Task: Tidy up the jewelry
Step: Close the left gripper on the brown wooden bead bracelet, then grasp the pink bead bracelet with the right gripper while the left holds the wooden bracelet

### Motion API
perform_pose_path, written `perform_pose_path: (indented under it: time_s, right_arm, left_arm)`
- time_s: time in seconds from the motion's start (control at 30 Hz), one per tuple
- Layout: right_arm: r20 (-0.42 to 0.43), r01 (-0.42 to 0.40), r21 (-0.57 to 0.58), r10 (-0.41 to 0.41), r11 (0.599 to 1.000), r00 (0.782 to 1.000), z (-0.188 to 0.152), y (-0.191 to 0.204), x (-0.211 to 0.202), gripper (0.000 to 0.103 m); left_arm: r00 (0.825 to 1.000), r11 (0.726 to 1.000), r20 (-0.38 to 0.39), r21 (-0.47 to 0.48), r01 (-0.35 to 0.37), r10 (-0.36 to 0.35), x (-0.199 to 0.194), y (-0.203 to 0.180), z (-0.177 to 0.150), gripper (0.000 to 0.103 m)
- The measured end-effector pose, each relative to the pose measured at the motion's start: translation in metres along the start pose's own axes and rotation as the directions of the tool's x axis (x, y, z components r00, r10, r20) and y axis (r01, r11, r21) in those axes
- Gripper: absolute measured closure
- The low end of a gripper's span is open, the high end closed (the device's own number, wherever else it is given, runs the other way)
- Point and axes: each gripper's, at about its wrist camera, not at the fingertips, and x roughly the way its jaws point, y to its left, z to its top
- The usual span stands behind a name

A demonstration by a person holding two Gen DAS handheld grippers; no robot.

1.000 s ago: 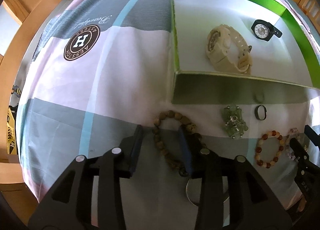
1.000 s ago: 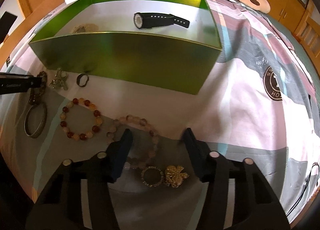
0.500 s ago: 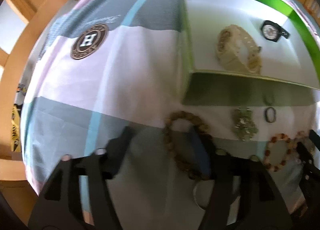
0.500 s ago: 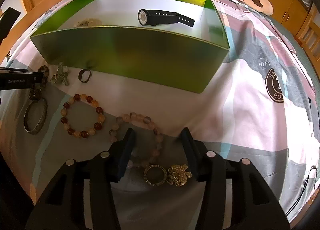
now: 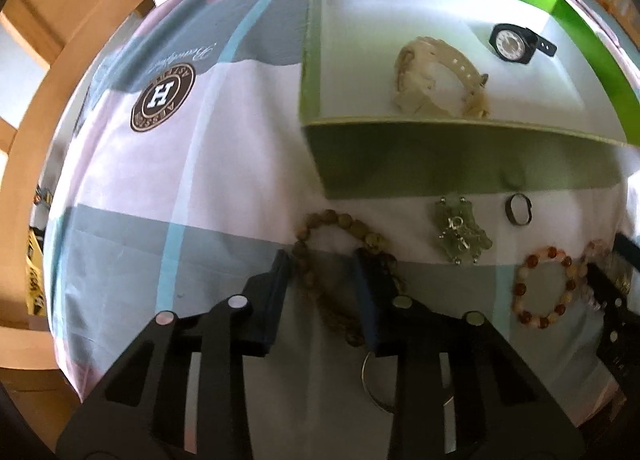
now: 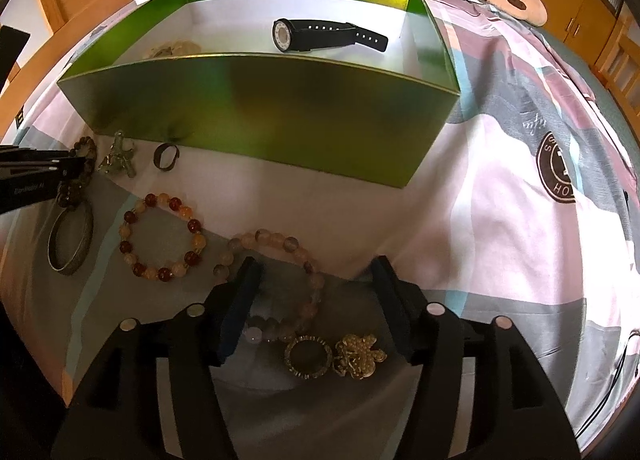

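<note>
your green box (image 6: 280, 115) sits open on the bedsheet (image 5: 224, 163), white inside. in it: a cream watch (image 5: 436, 77) lying toward the left end and a black watch (image 6: 320, 35) w/ a round pale dial further right, strap stretched out flat. the two are well apart, nothing else visible in the box.

everything else is still outside, on the sheet in front of the box wall: a brown wooden bead bracelet (image 5: 340, 256), a greenish charm piece w/ silver wire (image 5: 460, 232), a small dark ring (image 5: 519, 209) just beside the box, an amber-and-red bead bracelet (image 6: 162, 236), a pale pink bead bracelet (image 6: 288, 268), a metal bangle (image 6: 70, 238), a gold ring-shaped piece (image 6: 308, 356) touching a gold flower-like brooch (image 6: 360, 356).

your left gripper (image 5: 322, 272) is closing, fingers straddling one side of the brown bracelet; pads look not quite pressed on it, blur makes it hard to say. your right gripper (image 6: 316, 278) is opening, jaws apart, w/ part of the pink bracelet lying between them, untouched.

writing: sheet has a round brown badge (image 5: 162, 101) w/ a big "H" in the middle; ring text around it too small to read, cursive line above it also unreadable. white lettering on the left gripper's side in the right view is too blurred.
</note>
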Motion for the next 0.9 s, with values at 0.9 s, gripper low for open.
perform_pose_path:
  time_s: [0.9]
  right_arm:
    - [0.023,0.028,-0.015,-0.027,1.0,0.999,-0.0022,0.0039,-0.0004,0.039]
  left_arm:
    - [1.0,1.0,-0.008,0.0,0.002,-0.002,0.0002,0.0,0.0003,0.073]
